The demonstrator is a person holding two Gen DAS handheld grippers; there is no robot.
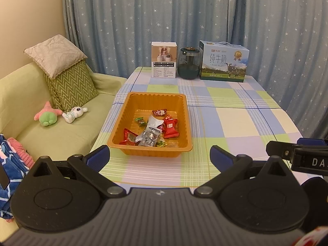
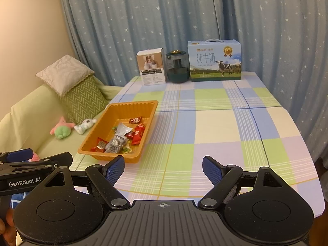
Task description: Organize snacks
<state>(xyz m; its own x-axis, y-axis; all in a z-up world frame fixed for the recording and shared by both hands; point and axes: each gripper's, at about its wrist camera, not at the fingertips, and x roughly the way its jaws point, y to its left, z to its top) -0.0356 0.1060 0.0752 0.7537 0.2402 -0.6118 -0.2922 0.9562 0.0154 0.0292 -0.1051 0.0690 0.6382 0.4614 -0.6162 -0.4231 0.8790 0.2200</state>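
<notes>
Both views are lit warmly and rather dimly, an indoor yellowish cast over everything; the wall (image 2: 26,32) to the left of the tool glows peach, so the light seems stronger on that side; shadows are soft and short, a faint one lying under the near rim of the orange tray (image 1: 150,153); no hard glare, only a dull sheen on the tray walls; fisheye bending curves the curtain (image 1: 184,20) ahead and the table (image 2: 303,184) edge; corners vignette to black; focus is fair ahead, slightly soft at the edges.
</notes>
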